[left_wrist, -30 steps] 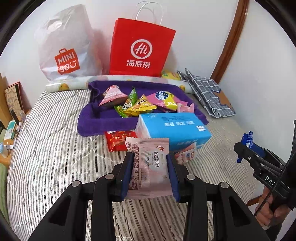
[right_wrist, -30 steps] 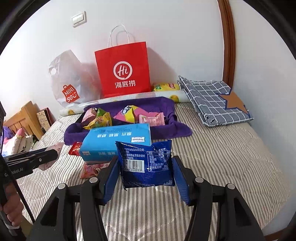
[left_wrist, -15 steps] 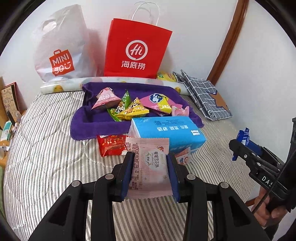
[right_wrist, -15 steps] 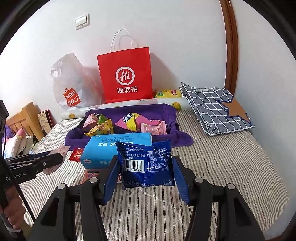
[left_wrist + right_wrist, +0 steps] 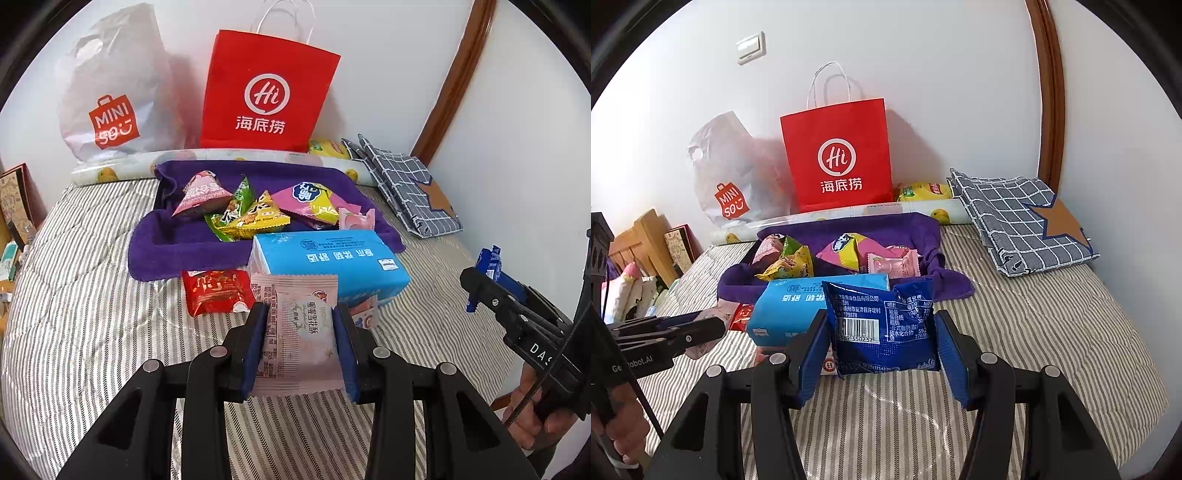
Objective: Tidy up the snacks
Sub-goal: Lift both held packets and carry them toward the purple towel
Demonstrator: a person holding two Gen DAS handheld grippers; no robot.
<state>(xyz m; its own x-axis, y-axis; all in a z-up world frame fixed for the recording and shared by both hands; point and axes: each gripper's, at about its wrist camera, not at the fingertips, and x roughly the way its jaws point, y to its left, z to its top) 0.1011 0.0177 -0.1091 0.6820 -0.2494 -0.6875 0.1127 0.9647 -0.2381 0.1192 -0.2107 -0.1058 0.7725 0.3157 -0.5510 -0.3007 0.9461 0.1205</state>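
Observation:
My left gripper (image 5: 300, 332) is shut on a pale pink snack packet (image 5: 299, 332), held above the striped bed. In the right wrist view my right gripper (image 5: 882, 336) is shut on a dark blue snack packet (image 5: 882, 328) with a barcode. Ahead of both lies a purple towel tray (image 5: 177, 251) holding several snack packets (image 5: 251, 218). A light blue tissue pack (image 5: 325, 258) lies in front of the tray, with a red packet (image 5: 214, 291) to its left. The right gripper (image 5: 480, 291) also shows at the right edge of the left wrist view, the left gripper (image 5: 683, 332) at the left edge of the right wrist view.
A red paper bag (image 5: 266, 92) and a white plastic bag (image 5: 114, 96) stand against the wall behind the tray. A folded grey checked cloth (image 5: 1023, 218) lies at the right. A wooden headboard and clutter (image 5: 646, 251) sit at the left. A person's hand (image 5: 532, 417) holds the right gripper.
The left wrist view has shifted slightly, so the tray and bags sit a little lower left in frame. The right wrist view has pulled back a little. Both grips are unchanged.

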